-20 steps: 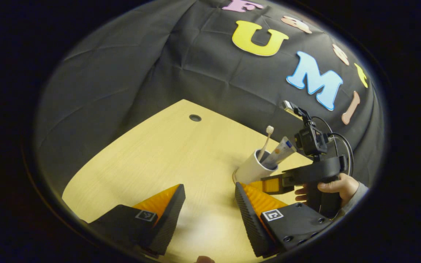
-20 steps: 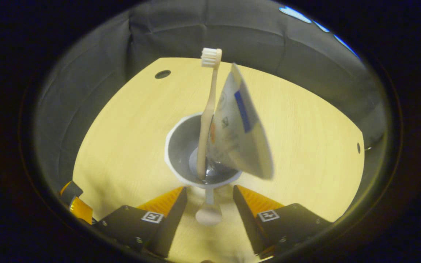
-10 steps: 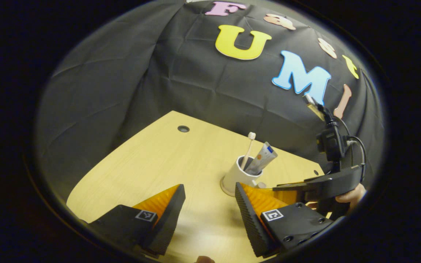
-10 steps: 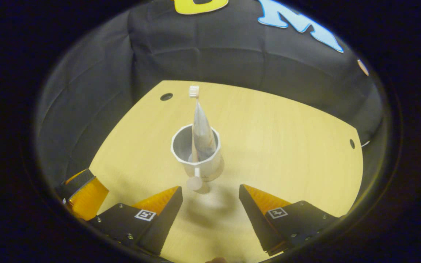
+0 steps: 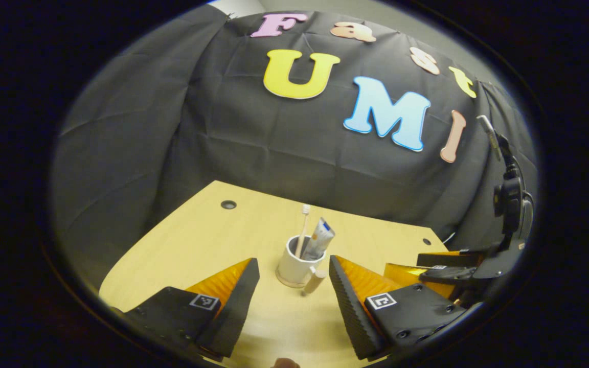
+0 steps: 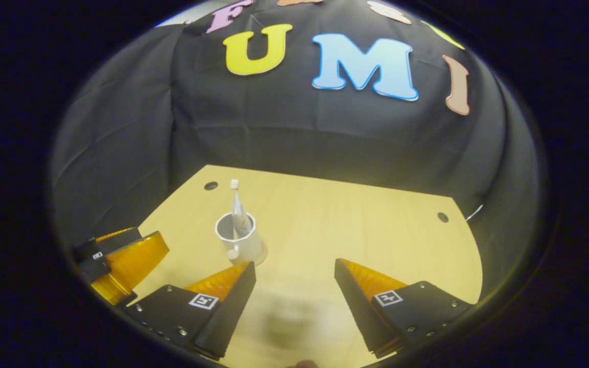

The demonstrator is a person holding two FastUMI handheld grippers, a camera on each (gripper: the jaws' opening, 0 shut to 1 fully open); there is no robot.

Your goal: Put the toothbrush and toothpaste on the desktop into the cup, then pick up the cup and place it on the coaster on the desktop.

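Observation:
A white cup (image 5: pixel 293 261) stands upright on the wooden desk (image 5: pixel 207 240), with a thin round coaster (image 5: pixel 287 282) edge showing under its base. A toothbrush (image 5: pixel 304 224) and a toothpaste tube (image 5: pixel 320 238) stick up out of it. My left gripper (image 5: pixel 292 266) is open, a short way in front of the cup and not touching it. In the right gripper view the cup (image 6: pixel 241 241), with the toothbrush (image 6: pixel 233 185) and the tube (image 6: pixel 239 214), sits ahead and to the left of my open, empty right gripper (image 6: pixel 295 267).
The right gripper (image 5: pixel 443 268) hovers low at the right of the left gripper view. The left gripper (image 6: pixel 120 255) shows at the left edge of the right gripper view. Cable holes (image 6: pixel 210 185) (image 6: pixel 443 217) lie near the desk's far corners. Black cloth walls the desk (image 6: pixel 356 225).
Both grippers have drawn back from the cup and tilted up, so it looks smaller and farther off. The right gripper's fingers no longer flank the cup's handle. The cup has stayed put.

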